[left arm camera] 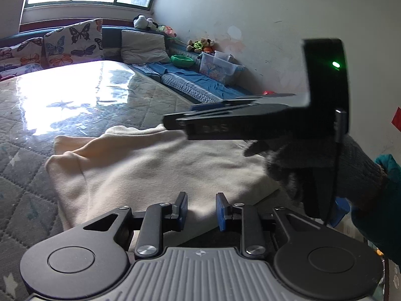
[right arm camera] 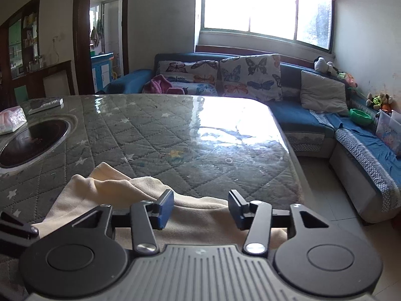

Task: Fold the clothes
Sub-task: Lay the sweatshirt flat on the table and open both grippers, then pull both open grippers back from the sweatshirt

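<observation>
Cream garment [left arm camera: 155, 175] lies folded at the near edge of the table [right arm camera: 175, 135], on its quilted grey cover. Left claw [left arm camera: 201, 212]: released, narrow gap, nothing between the pads. Right claw [right arm camera: 200, 209]: released, jaws wide above the cloth. No legible writing.

One cream garment [right arm camera: 105, 193], two butterfly cushions [right arm camera: 250, 75], one grey cushion [right arm camera: 323, 92].

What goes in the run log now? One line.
cloth folded on table | left tool open | right tool open, over cloth
</observation>
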`<state>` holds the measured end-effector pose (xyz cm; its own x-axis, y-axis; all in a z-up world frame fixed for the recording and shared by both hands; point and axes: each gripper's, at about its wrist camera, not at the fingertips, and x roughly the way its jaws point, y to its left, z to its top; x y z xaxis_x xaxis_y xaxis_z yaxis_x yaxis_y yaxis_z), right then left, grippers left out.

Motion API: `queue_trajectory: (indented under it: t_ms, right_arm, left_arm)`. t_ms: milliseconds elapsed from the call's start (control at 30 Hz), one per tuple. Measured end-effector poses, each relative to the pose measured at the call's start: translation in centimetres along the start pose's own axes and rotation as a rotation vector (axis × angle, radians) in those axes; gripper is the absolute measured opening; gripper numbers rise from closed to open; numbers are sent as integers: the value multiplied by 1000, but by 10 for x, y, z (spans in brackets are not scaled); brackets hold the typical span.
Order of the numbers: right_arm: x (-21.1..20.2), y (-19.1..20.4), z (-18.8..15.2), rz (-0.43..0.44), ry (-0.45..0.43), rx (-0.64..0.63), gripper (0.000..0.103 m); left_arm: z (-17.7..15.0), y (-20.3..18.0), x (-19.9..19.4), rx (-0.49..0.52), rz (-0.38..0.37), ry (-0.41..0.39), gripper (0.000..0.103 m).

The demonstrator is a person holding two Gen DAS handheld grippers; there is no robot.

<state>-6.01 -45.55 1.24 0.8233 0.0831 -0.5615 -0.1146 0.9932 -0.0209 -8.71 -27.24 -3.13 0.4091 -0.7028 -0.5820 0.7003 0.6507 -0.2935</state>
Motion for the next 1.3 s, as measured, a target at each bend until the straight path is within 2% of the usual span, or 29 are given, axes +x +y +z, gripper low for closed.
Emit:
queue_trajectory:
  t_ms: [100,300,367,433,467,600,1000,1300]
  right_arm:
    - [-16,0,-5,-21,-18,9,67]
    - [-42,3,-21,-64,-46,18,86]
    - [-49,5,-26,-74,-55,26,87]
    - [-55,7,-30,-86,-62,46,92]
    - [-57,7,-33,-94,-67,56,98]
    - [-67,12,-42,-109,-79,90,103]
    - [-83,31,-59,-110,-102,142,103]
    - [-84,42,-65,-67,-83,208,103]
  left_arm:
    - [0,3,-9,-14,22,-13,42]
    - [-3,10,-27,-36,68,-32,51]
    - [-5,13,-32,-45,85,-40,55]
    - [-7,15,-37,-53,102,-46,59]
    - [-8,16,-39,-55,113,-50,63]
    - [-14,20,-50,-53,171,-79,76]
    - [-25,34,-76,-77,250,-133,102]
    - [-33,38,-89,-79,315,-153,103]
